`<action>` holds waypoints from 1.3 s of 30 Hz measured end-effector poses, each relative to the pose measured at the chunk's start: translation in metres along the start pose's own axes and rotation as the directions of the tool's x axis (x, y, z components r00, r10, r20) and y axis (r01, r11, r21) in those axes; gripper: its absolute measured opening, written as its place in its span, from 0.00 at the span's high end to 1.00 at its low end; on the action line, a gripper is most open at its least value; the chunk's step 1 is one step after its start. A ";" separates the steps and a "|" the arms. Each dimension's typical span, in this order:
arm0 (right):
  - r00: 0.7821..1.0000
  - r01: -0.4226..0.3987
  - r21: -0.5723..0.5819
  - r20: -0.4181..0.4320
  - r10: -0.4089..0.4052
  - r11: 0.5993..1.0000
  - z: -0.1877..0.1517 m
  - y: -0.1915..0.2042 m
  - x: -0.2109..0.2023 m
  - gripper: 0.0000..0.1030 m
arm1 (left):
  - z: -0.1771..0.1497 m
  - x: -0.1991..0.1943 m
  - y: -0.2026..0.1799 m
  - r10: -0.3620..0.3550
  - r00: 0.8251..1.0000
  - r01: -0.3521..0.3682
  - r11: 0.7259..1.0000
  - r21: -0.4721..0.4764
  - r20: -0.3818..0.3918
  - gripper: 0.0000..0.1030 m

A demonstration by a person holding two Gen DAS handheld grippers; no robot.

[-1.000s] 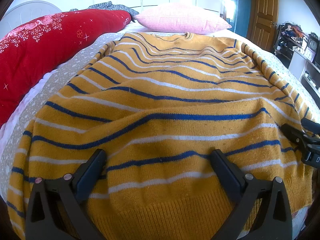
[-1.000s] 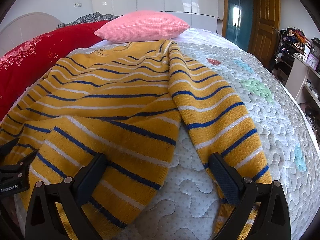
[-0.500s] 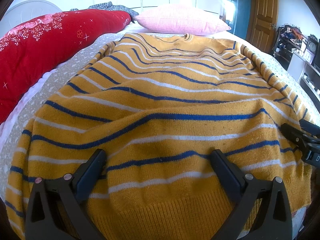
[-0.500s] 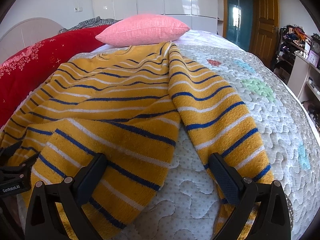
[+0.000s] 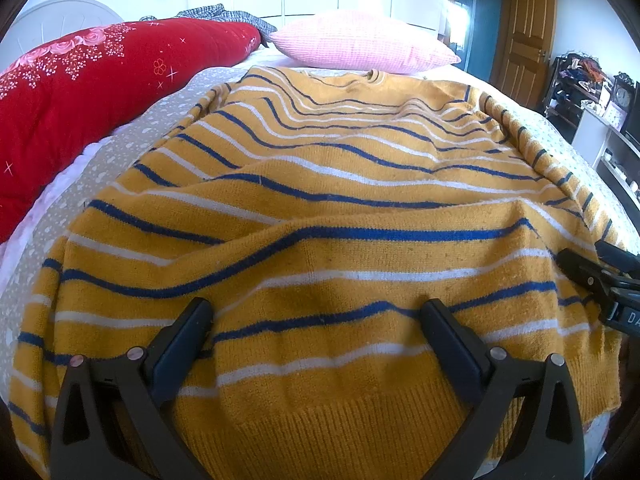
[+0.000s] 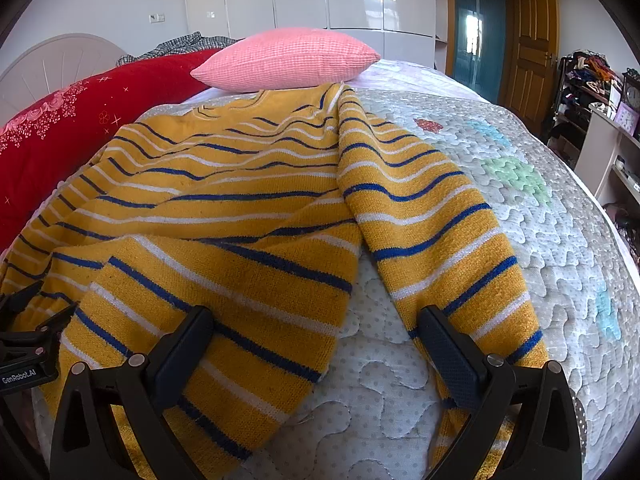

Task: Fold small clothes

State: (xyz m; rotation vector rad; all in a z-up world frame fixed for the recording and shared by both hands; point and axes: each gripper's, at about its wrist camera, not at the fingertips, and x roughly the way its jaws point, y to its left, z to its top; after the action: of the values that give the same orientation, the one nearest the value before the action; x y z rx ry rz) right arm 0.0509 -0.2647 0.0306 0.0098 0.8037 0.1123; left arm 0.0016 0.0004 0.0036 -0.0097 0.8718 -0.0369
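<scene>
A mustard sweater with blue and white stripes lies spread on the bed, collar toward the far pillow. My left gripper stands open over its hem band, fingers wide apart, nothing pinched. In the right wrist view the same sweater shows its right sleeve running down beside the body. My right gripper is open above the gap between the body's lower corner and the sleeve. The right gripper's tips show at the left view's right edge, and the left gripper shows at the right view's left edge.
A pink pillow lies beyond the collar. A rolled red floral quilt runs along the left side. The quilted bedspread stretches to the right. A shelf with clutter and a wooden door stand at the far right.
Both grippers stay open over the sweater. The right view has lifted slightly; the sweater's lower right part has shifted a little and wrinkled more.
</scene>
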 end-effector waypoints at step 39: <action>0.990 0.088 -0.072 -0.107 -0.095 0.994 -0.012 -0.055 -0.049 0.18 | 0.002 -0.002 0.003 -0.024 1.000 0.024 1.000 -0.011 -0.007 0.00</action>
State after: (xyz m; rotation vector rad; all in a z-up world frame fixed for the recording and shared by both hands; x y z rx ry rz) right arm 0.0144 -0.3247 0.0546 -0.0972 0.9092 0.0528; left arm 0.0022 0.0038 0.0064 -0.0306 0.8792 -0.0549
